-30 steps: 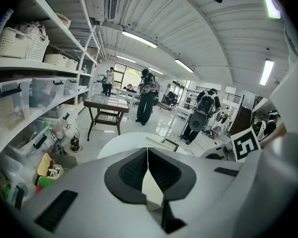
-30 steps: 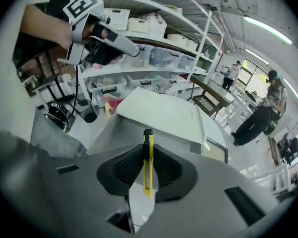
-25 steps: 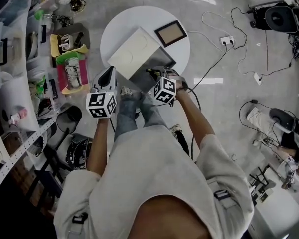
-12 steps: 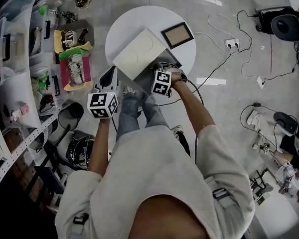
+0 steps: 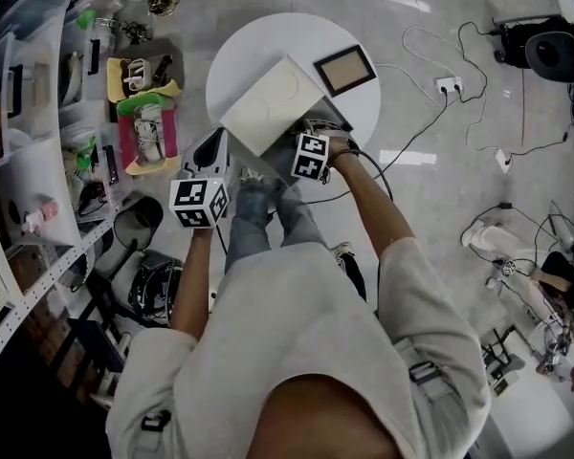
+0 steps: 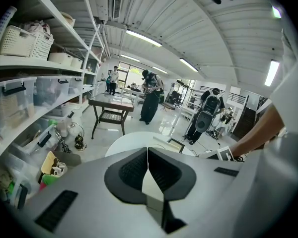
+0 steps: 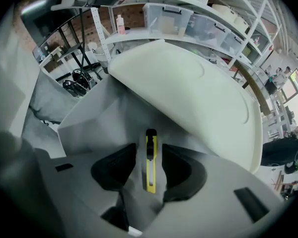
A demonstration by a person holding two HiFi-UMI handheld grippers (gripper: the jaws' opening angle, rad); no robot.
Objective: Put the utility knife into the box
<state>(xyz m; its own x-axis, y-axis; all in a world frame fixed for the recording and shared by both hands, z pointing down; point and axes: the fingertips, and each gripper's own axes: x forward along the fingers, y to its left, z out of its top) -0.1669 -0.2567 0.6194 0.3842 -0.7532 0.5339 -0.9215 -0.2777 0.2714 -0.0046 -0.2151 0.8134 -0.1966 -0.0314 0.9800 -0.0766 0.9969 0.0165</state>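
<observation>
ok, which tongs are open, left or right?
The right tongs: the jaws have just opened and stand apart, with the yellow utility knife loose between them. The left tongs have their jaws together, empty.

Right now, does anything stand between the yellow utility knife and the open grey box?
Nothing visible. The yellow utility knife already lies in the grey box, between the right gripper's just-opened jaws, beneath the raised cream lid.

L gripper (image 6: 148, 155) — jaws together, white table (image 6: 126, 142) beyond
</observation>
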